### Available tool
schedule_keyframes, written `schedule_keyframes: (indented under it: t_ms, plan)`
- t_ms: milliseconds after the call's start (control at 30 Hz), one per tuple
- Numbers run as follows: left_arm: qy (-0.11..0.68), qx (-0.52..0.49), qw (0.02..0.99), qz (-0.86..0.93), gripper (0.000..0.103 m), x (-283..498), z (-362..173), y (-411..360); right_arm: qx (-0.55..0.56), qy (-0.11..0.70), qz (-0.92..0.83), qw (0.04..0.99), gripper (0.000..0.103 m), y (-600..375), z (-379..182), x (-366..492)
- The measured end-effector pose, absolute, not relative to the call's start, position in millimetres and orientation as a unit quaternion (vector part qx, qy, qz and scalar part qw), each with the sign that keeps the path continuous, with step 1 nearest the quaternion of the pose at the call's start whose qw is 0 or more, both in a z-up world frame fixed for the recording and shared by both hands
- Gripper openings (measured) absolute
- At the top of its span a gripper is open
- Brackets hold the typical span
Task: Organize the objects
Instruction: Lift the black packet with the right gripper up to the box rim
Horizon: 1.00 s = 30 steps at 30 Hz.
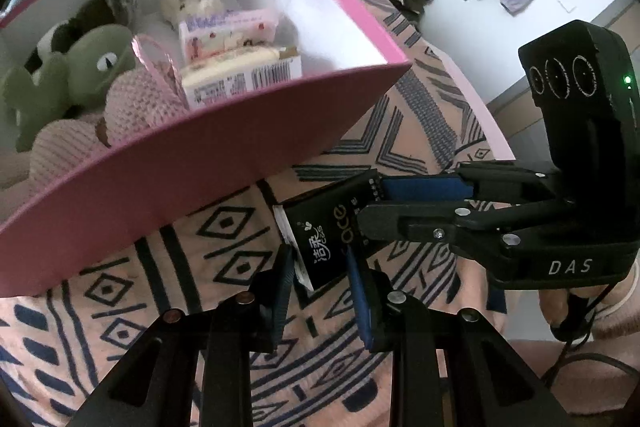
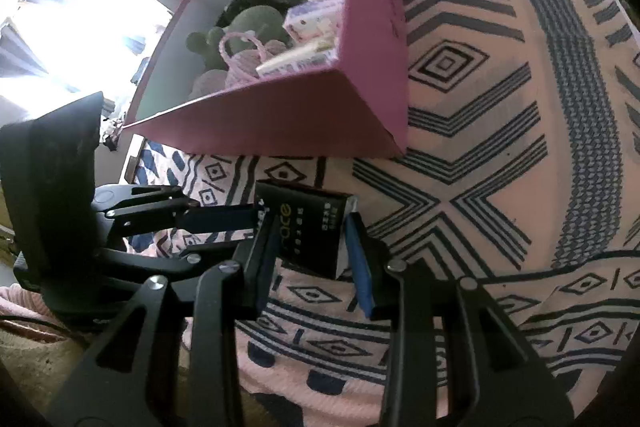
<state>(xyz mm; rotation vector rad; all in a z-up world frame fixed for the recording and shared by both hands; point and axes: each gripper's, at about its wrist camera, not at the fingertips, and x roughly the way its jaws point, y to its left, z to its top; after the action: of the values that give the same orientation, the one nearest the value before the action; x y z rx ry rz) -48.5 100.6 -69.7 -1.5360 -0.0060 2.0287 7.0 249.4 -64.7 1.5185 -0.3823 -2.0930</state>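
Close up, both grippers clamp one black pack [image 1: 332, 231] from two sides: the left gripper [image 1: 320, 291] on its near end, the right gripper [image 2: 310, 255] on the other. It seems to hover just above a patterned blanket [image 1: 420, 115], beside a pink box [image 1: 200, 163] holding plush toys [image 1: 80, 71] and snack packets [image 1: 228, 31].
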Motion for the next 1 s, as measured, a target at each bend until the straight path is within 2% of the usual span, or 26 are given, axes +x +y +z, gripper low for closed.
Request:
schedule_keyframes:
  t_ms: [1000]
  plan:
    - [-0.003,-0.532,0.282,0.798,0.027,-32,-35,89,0.527,-0.121,-0.793,0.281,0.037,230,-28,17]
